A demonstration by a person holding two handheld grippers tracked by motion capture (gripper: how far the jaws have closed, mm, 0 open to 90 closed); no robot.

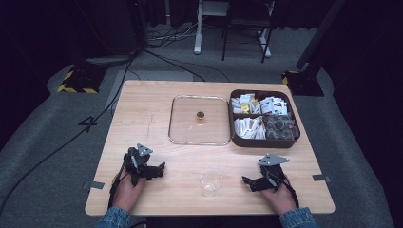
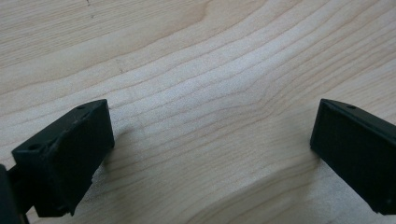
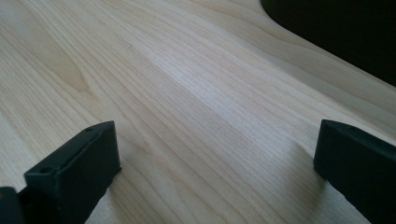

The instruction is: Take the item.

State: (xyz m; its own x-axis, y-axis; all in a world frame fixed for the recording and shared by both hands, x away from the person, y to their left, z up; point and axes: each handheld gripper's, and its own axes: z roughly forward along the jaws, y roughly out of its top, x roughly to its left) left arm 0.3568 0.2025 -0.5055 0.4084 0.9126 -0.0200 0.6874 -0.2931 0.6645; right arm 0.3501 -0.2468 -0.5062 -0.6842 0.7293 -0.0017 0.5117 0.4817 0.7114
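Note:
A clear plastic cup stands upright near the table's front edge, between my two grippers. My left gripper rests on the wood to the cup's left, jaws pointing right. In the left gripper view the left gripper is open over bare wood. My right gripper rests to the cup's right, jaws pointing left. In the right gripper view the right gripper is open with nothing between its jaws. A clear square lid with a small brass knob lies flat mid-table.
A dark compartment box holding several white packets and dark items sits at the right, touching the lid's side. The wooden table has tape marks at its front corners. Cables, a chair and stand bases lie on the floor beyond.

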